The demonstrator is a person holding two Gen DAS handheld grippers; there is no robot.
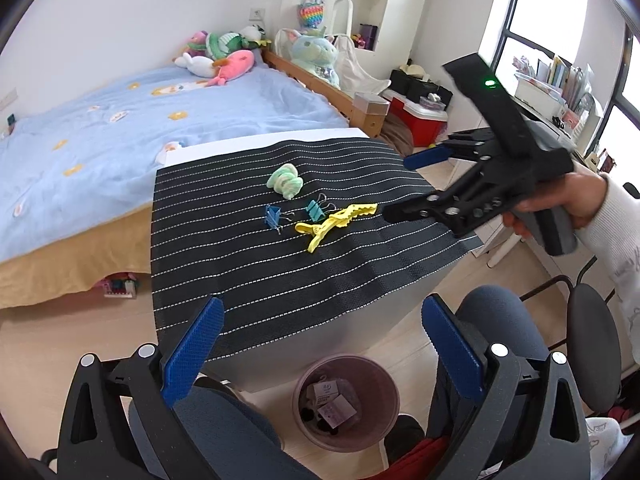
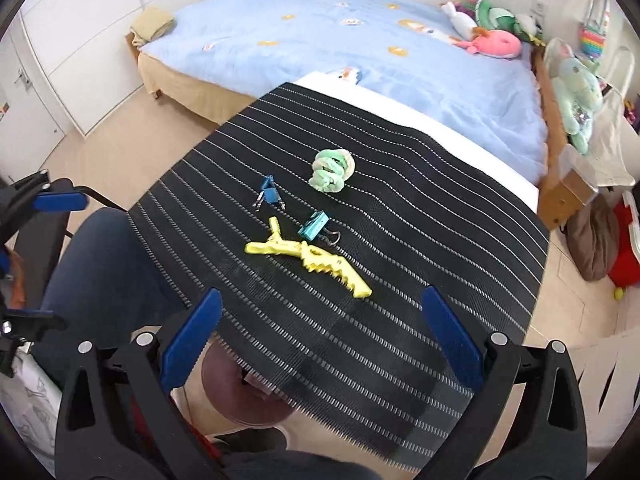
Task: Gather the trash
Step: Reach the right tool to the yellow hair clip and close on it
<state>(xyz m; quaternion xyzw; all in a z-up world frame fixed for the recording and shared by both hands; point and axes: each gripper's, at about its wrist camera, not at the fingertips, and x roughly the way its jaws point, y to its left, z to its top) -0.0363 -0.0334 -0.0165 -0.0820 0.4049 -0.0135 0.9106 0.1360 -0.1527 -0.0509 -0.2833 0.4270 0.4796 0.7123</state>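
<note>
A pink bin (image 1: 346, 402) stands on the floor at the near edge of the worktop (image 1: 280, 136), between the person's knees, and holds small cardboard boxes (image 1: 330, 400). The left claw (image 1: 320, 344) hangs above it with blue pads spread wide and nothing between them. The right claw (image 2: 320, 340) is likewise wide open and empty, over the near part of the striped black mat (image 2: 440, 280) that covers the worktop.

On the mat lie a crumpled green wad (image 2: 331, 170), a blue binder clip (image 2: 270, 195), a teal binder clip (image 2: 314, 226) and a yellow toothed hair clip (image 2: 308, 258), the teal clip just beside the hair clip.

Behind the worktop is a bed with a light-blue cover (image 1: 120, 128) and plush toys (image 1: 224, 56) at its head.
</note>
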